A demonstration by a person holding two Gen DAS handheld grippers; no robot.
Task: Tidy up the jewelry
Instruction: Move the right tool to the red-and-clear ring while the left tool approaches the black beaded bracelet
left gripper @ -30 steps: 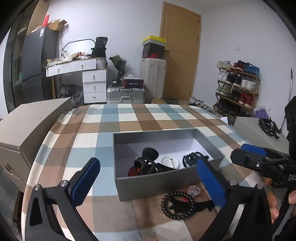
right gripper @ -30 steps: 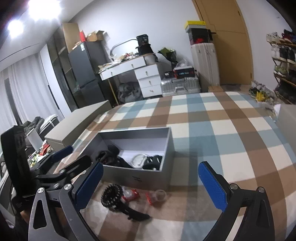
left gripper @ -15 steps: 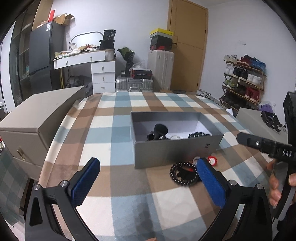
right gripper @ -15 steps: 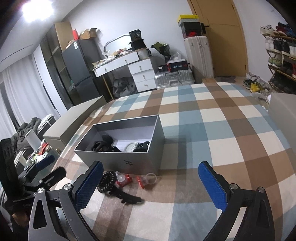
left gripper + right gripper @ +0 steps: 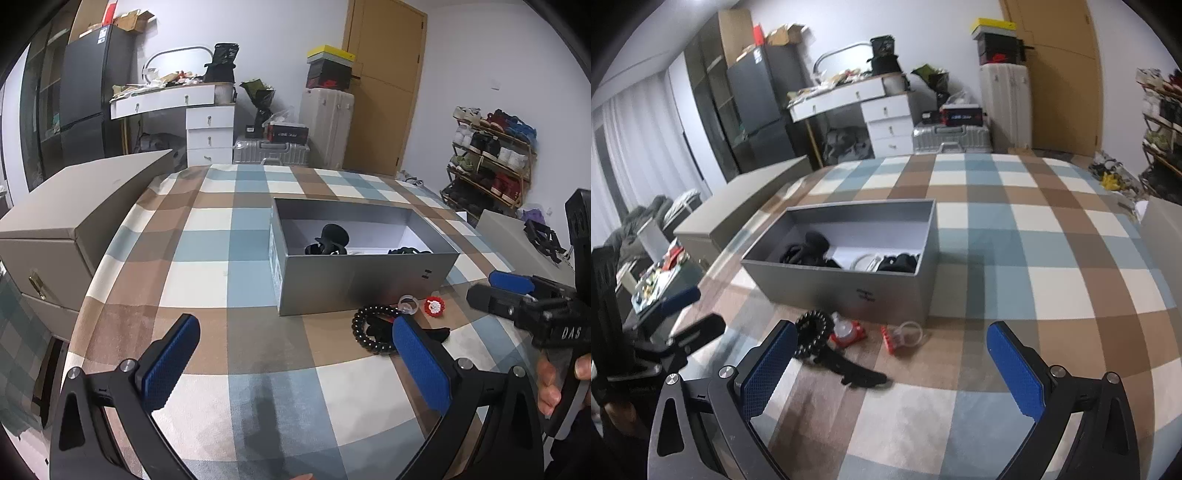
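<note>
An open grey box stands on the checked cloth and holds black hair pieces and a white ring. In front of its near wall lie a black bead bracelet, a clear ring, a small red flower piece, a red-and-clear ring and a black hair clip. My left gripper hangs open and empty, short of the bracelet. The right gripper is open too, just short of the clip, with nothing between its fingers.
A beige chest sits against the cloth's left edge. A second beige surface with black items is at the right. Beyond the cloth are a white desk, suitcases and a shoe rack.
My left gripper has pulled back and to the left, so the box and the loose pieces look farther off. The right gripper has drawn back slightly. Both stay open.
</note>
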